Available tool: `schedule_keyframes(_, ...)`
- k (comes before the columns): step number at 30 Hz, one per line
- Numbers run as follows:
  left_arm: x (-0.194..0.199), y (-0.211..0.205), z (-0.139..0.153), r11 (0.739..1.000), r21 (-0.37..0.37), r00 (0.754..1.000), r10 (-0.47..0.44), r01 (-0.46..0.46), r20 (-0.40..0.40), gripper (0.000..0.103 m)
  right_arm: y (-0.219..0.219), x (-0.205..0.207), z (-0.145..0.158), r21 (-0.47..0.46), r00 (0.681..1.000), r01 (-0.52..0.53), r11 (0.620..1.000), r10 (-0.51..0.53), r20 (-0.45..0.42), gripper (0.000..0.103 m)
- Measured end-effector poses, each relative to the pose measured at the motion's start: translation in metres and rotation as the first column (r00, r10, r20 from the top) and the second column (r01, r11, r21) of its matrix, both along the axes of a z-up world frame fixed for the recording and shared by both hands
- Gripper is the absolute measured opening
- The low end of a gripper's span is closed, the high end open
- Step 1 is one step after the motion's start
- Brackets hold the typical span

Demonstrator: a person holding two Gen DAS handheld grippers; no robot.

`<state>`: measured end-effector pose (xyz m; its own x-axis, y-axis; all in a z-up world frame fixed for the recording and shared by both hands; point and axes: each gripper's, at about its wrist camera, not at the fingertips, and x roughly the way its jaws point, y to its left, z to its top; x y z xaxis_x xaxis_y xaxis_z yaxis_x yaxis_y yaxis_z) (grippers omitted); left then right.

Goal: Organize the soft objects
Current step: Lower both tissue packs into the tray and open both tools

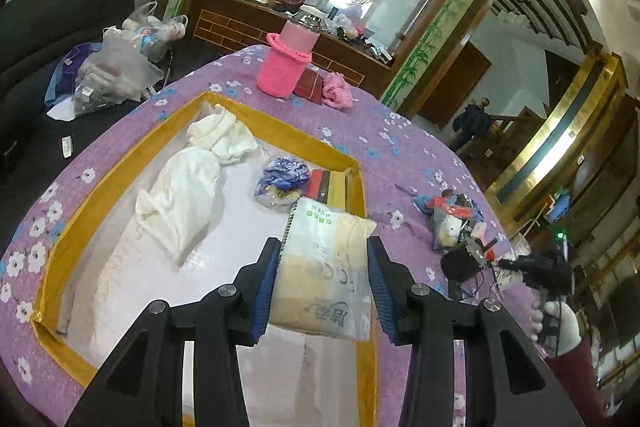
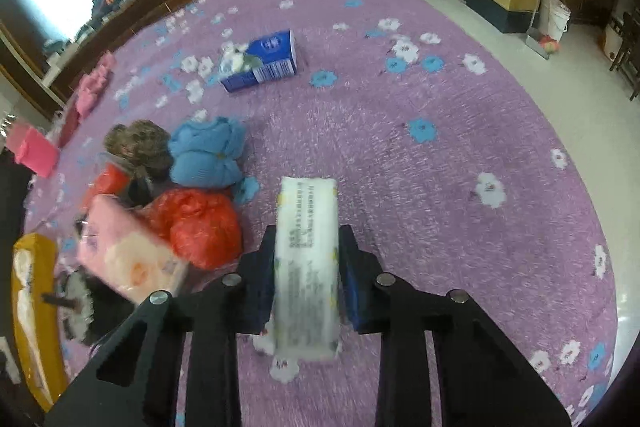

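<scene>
Left gripper (image 1: 322, 277), low in the frame, squeezing a yellow-white soft pack (image 1: 324, 267) over the gold-edged box (image 1: 120, 151). Right gripper (image 2: 307, 277), low middle of its frame, shut tight on a white tissue pack (image 2: 307, 259) above the purple flowered cloth (image 2: 440, 131).

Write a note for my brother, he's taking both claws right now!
Left claw: shut on a tissue pack, held over the yellow-edged tray.
Right claw: shut on a white tissue pack, above the purple tablecloth.
Done: white cloths and a blue bag lie in the tray.
Left: both held packs, plus the blue bundle, red bag, pink pack and blue tissue pack.
</scene>
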<state>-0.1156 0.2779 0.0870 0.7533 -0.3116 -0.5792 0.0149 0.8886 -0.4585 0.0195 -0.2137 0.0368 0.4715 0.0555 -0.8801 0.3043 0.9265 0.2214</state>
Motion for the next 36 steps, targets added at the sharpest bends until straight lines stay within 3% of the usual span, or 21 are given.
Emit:
schedule_keyframes(9,-0.004,0.003,-0.006,1.0,-0.015,1.0,0.011,-0.011,-0.011,0.041,0.004,-0.028,0.051,0.059,0.988,-0.046,0.997,0.037,0.151,0.022)
schedule_keyframes(17,-0.006,0.0,-0.007,1.0,-0.018,1.0,0.012,-0.012,-0.007,0.041,0.066,-0.038,0.089,0.135,0.947,-0.222,0.966,0.18,0.267,0.022)
schedule_keyframes(20,-0.006,0.001,-0.009,1.0,-0.016,1.0,0.016,-0.016,-0.012,0.042,0.103,-0.037,0.099,0.159,0.919,-0.315,0.936,0.259,0.296,0.022)
schedule_keyframes(26,0.0,0.008,-0.013,0.999,-0.006,0.999,0.034,-0.034,-0.032,0.042,0.185,-0.029,0.098,0.226,0.856,-0.495,0.839,0.427,0.291,0.022)
schedule_keyframes(32,0.026,0.016,-0.012,0.998,0.055,0.996,0.033,-0.029,-0.082,0.042,0.276,-0.015,0.07,0.304,0.783,-0.622,0.722,0.577,0.232,0.022)
schedule_keyframes(36,0.055,0.02,-0.014,0.997,0.076,0.992,0.021,-0.012,-0.125,0.042,0.327,-0.004,0.051,0.334,0.742,-0.666,0.667,0.642,0.195,0.022)
